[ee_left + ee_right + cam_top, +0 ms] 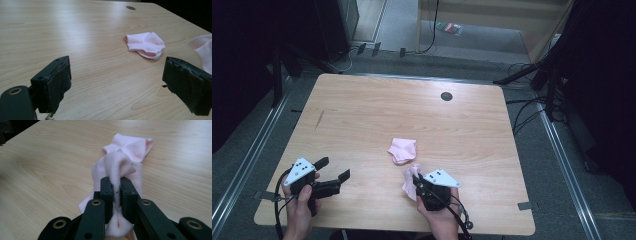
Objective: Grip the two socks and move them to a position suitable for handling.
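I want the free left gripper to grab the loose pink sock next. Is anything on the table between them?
Nothing visible. The left gripper is open, and bare table runs from it to the loose pink sock.

Two pink socks on show: one loose sock [402, 150] lying mid-table, one pinched sock [117, 167] bunched up. Two grippers, left gripper [333, 170] and right gripper [116, 187]. One table [362, 115].

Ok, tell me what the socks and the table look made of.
Socks: soft pink knit, probably cotton blend; one bunches and folds in the shut right gripper. Table: pale wood-grain top, smooth with a slight sheen, possibly laminate.
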### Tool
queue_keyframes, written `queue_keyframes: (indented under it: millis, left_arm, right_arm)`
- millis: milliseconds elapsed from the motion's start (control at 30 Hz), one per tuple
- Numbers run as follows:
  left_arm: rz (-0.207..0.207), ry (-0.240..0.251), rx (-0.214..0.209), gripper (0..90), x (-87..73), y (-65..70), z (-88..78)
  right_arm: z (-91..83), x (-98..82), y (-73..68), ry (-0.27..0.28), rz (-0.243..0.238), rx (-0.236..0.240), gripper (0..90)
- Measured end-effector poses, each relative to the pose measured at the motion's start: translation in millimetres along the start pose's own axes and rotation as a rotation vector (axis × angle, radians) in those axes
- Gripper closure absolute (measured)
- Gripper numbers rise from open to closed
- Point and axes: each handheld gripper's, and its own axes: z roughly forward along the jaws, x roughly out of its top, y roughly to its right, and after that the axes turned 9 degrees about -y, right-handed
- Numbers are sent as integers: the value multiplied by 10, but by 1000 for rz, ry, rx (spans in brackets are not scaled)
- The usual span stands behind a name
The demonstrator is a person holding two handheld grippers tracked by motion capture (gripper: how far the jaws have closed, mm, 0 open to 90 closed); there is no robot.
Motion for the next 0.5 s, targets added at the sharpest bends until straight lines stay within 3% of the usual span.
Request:
queue_keyframes:
  millis: [267,333,367,400,500]
  left_arm:
    - [58,-20,-27,87,-22,214,136]
    - [64,-34,-33,87,-34,242,182]
    - [64,-34,-33,87,-34,242,182]
    - [68,-43,-38,87,-46,261,218]
    - [70,-49,-39,87,-53,271,231]
  right_arm:
    - [191,-61,-205,-50,-15,8,801]
    - [262,-75,-225,-72,-18,7,648]
    - [262,-75,-225,-72,-18,7,648]
    - [282,-78,-203,-73,-6,14,549]
    - [239,-81,-175,-58,12,4,479]
